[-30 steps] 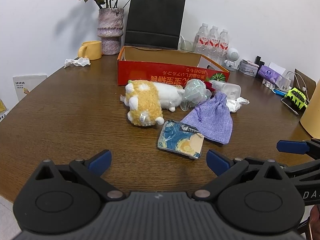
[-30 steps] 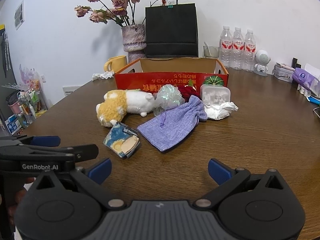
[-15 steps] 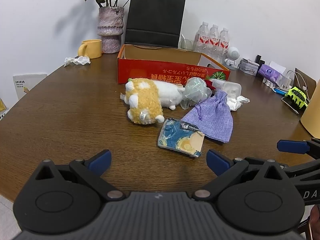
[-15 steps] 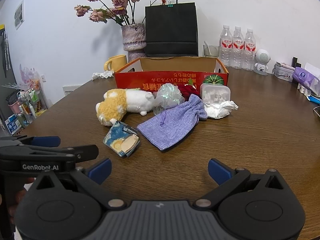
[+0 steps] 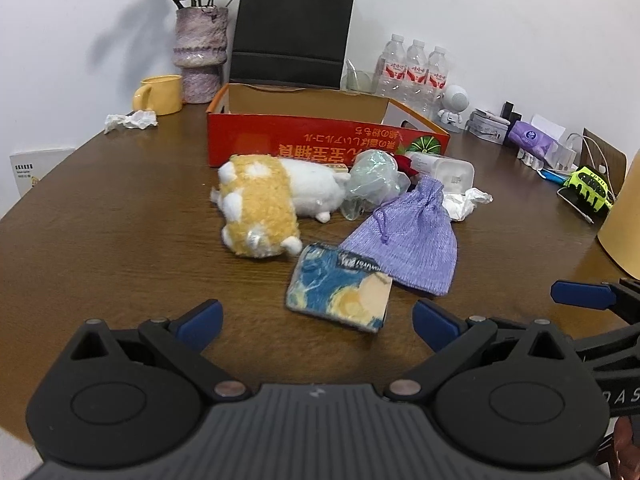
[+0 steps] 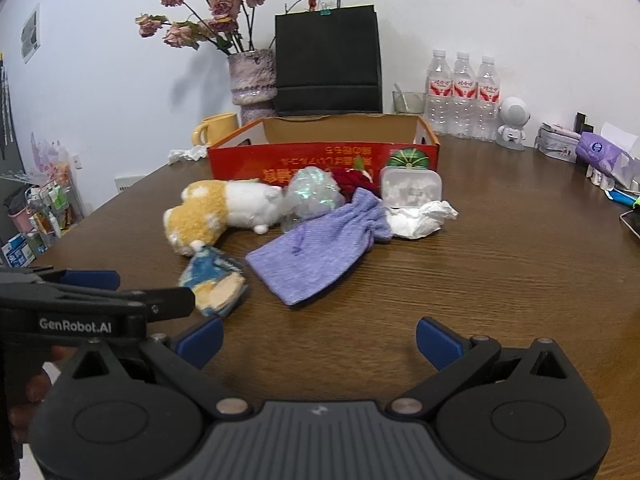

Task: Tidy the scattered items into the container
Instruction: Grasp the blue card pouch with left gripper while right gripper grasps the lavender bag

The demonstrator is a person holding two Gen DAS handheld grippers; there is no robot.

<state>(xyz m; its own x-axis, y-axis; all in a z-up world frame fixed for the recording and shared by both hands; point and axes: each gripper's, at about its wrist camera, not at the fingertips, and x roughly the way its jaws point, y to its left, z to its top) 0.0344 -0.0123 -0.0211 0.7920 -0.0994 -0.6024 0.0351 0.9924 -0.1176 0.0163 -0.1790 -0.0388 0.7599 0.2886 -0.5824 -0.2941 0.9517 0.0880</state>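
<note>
An open red cardboard box [image 5: 320, 146] [image 6: 320, 156] stands mid-table. In front of it lie a yellow-and-white plush toy [image 5: 264, 200] [image 6: 216, 212], an iridescent wrapped bundle [image 5: 372, 184] [image 6: 314, 196], a dark red knitted item [image 6: 354, 178], a white plastic case [image 5: 450, 170] [image 6: 410, 190], crumpled white tissue [image 5: 464, 202] [image 6: 420, 218], a purple drawstring pouch [image 5: 404, 240] [image 6: 316, 252] and a blue-and-yellow patterned pouch [image 5: 340, 292] [image 6: 214, 280]. My left gripper [image 5: 316, 318] is open just short of the patterned pouch. My right gripper [image 6: 318, 338] is open, short of the purple pouch.
Behind the box stand a black paper bag [image 5: 292, 28], a vase of dried roses [image 5: 200, 52], a yellow mug [image 5: 160, 94] and three water bottles [image 5: 416, 68]. Crumpled tissue [image 5: 130, 120] lies far left. Small gadgets and cables crowd the right edge [image 5: 560, 152].
Both grippers have moved forward toward the pile, so the items look closer and larger. The left gripper now sits nearer the patterned pouch. Nothing on the table has moved.
</note>
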